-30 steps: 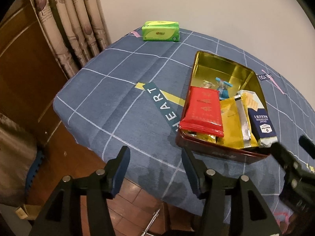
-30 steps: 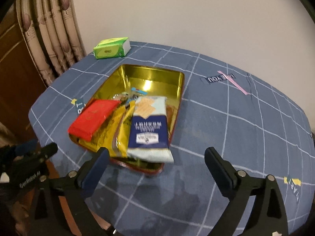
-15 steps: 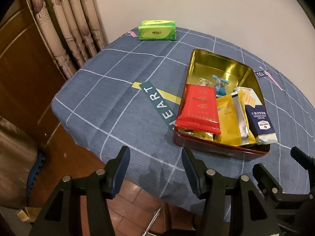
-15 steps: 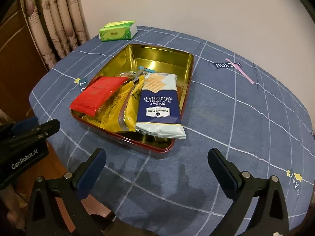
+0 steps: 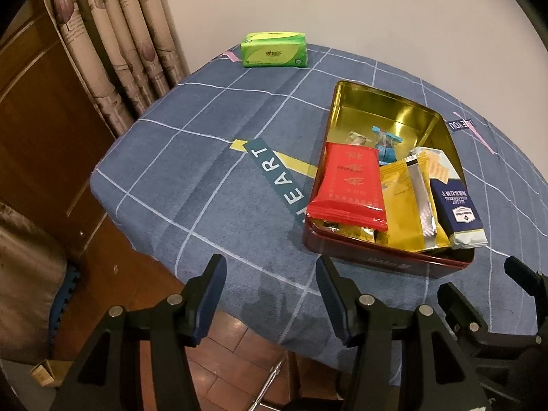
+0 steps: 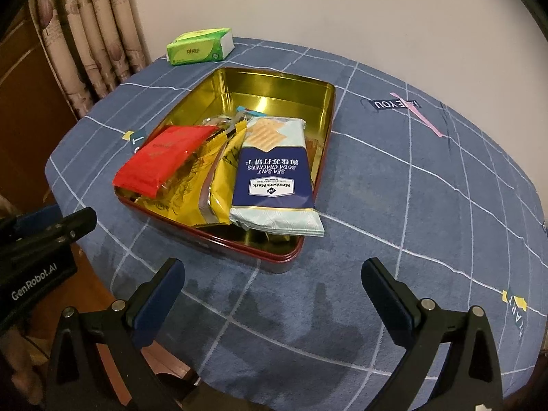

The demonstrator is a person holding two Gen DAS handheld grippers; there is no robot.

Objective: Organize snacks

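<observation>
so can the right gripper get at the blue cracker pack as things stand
Probably yes: the right gripper is open and empty, and the blue cracker pack lies on top in the tin, overhanging its near rim, with only bare cloth between.

Tin: metal, inside polished gold and mirror-glossy, outside dark red lacquer with a soft sheen. Red packet: glossy plastic film, crimped end seals. Yellow packet: shiny foil-like film, silvery seam strip. Cracker pack: smooth plastic wrapper, slight gloss, navy and pale blue print. Tablecloth: matt blue cloth, soft slightly fuzzy nap, printed white grid lines. Tissue pack: green soft plastic wrap, faint shine. Curtain: matt woven fabric, patterned. Floor: wood boards, reddish, semi-gloss. Gripper fingers: matt black plastic frames, dark blue rubbery pads, small bright metal pins.
</observation>
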